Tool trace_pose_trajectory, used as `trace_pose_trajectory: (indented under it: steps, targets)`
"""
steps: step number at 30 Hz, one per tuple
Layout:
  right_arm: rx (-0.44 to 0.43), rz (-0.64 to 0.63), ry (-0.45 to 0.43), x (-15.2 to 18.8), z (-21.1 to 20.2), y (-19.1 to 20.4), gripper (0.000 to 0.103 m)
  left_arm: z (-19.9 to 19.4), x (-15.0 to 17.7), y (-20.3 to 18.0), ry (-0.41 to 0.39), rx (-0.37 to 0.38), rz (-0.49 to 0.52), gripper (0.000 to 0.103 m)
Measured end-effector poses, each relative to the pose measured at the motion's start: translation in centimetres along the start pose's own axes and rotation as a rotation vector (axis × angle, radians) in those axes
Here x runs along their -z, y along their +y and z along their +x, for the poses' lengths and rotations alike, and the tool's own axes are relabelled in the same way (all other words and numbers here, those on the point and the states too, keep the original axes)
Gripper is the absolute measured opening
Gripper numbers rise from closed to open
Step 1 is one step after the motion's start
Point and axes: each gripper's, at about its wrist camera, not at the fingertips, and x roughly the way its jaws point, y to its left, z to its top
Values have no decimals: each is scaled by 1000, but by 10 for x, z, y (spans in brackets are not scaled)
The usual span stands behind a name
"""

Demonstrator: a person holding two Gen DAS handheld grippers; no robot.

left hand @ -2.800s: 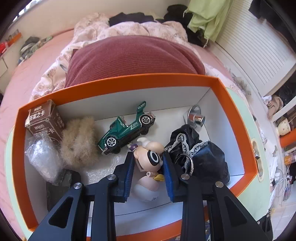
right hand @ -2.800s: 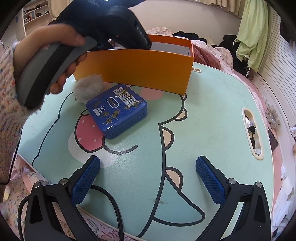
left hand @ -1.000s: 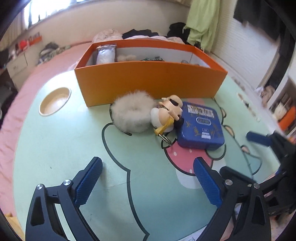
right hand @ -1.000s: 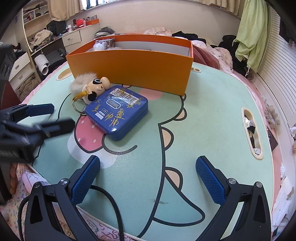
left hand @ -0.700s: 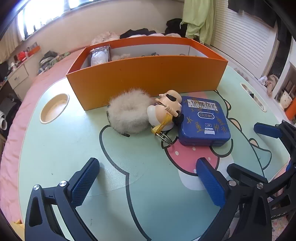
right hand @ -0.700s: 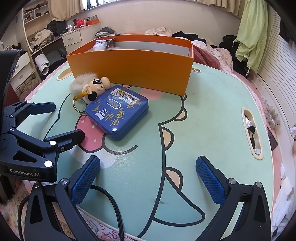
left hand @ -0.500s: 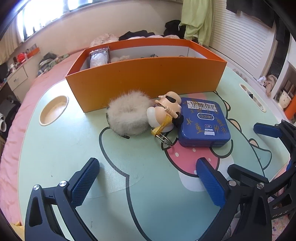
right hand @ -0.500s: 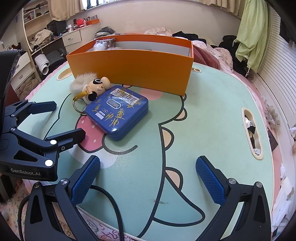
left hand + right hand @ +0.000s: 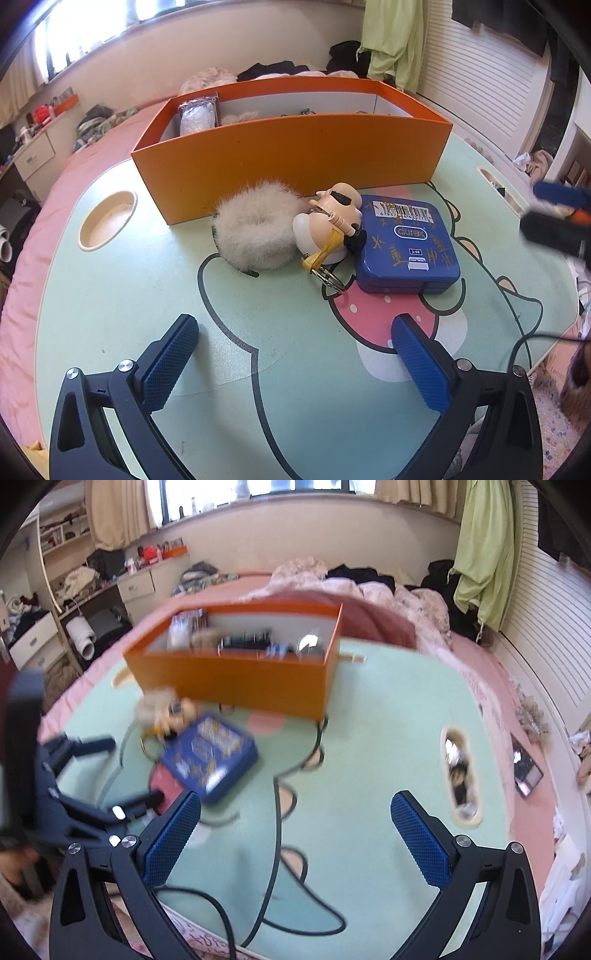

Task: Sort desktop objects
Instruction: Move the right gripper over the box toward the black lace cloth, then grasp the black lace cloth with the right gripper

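A doll keychain (image 9: pixel 332 225) lies on the table between a fluffy white scrunchie (image 9: pixel 255 232) and a blue tin (image 9: pixel 406 247), all in front of the orange box (image 9: pixel 291 162). My left gripper (image 9: pixel 295 365) is open and empty, low over the table, short of them. My right gripper (image 9: pixel 295 838) is open and empty, raised above the table's near edge. Its view is blurred and shows the orange box (image 9: pixel 236 679), the tin (image 9: pixel 210 760), the doll (image 9: pixel 177 712) and my left gripper (image 9: pixel 107 768) at the left.
The orange box holds several items, among them a clear bag (image 9: pixel 197 116). The table has a round cup recess (image 9: pixel 107 221) at left and a slot (image 9: pixel 460 775) at right. A black cable (image 9: pixel 207 897) crosses the near edge. A bed lies behind the table.
The left gripper let go of the doll, which now lies outside the box, and drew back open. In the last half second the right gripper has risen quickly, blurring its view.
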Motion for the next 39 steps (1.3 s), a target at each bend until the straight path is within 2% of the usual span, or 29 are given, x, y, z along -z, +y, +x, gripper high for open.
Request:
trace_pose_trajectory:
  steps: [1,3,5,7,9,11,16,18,22,26,30,34,37,39]
  targets:
    - [-13,2,1,-9,-2,-2,99,0,0,0,0,0,0,103]
    - [-46,15,17,-32,-4,-6,76,0,0,0,0,0,0,103]
    - [-100,39,40,-51,-3,-10,60,0,0,-1,-1,0,0,103]
    - [-158,41,56,-71,0,-9,53,0,0,-1,0,0,0,103]
    - [-135,25,63,-89,4,-4,47,0,0,-1,-1,0,0,103]
    - [-97,0,84,-108,15,1,45,0,0,-1,-1,0,-1,103]
    - [-95,25,190,-142,49,2,41,1,0,-1,-1,0,-1,103]
    - [-84,29,218,-146,60,2,41,1,0,-1,-1,0,-1,103]
    - [-135,64,304,-143,87,9,41,1,0,0,-1,0,-1,103]
    - [-37,60,358,-142,111,17,41,1,-1,-2,-2,0,-1,103]
    - [73,61,363,-147,125,15,41,1,-1,-3,-2,0,-1,103]
    - [113,-36,420,-144,139,28,41,1,-1,-4,-3,-1,1,103]
    - [126,-33,423,-143,139,27,41,2,-3,-5,-3,-1,1,103]
    - [127,-31,426,-144,139,26,35,2,-2,-6,-4,-1,1,103]
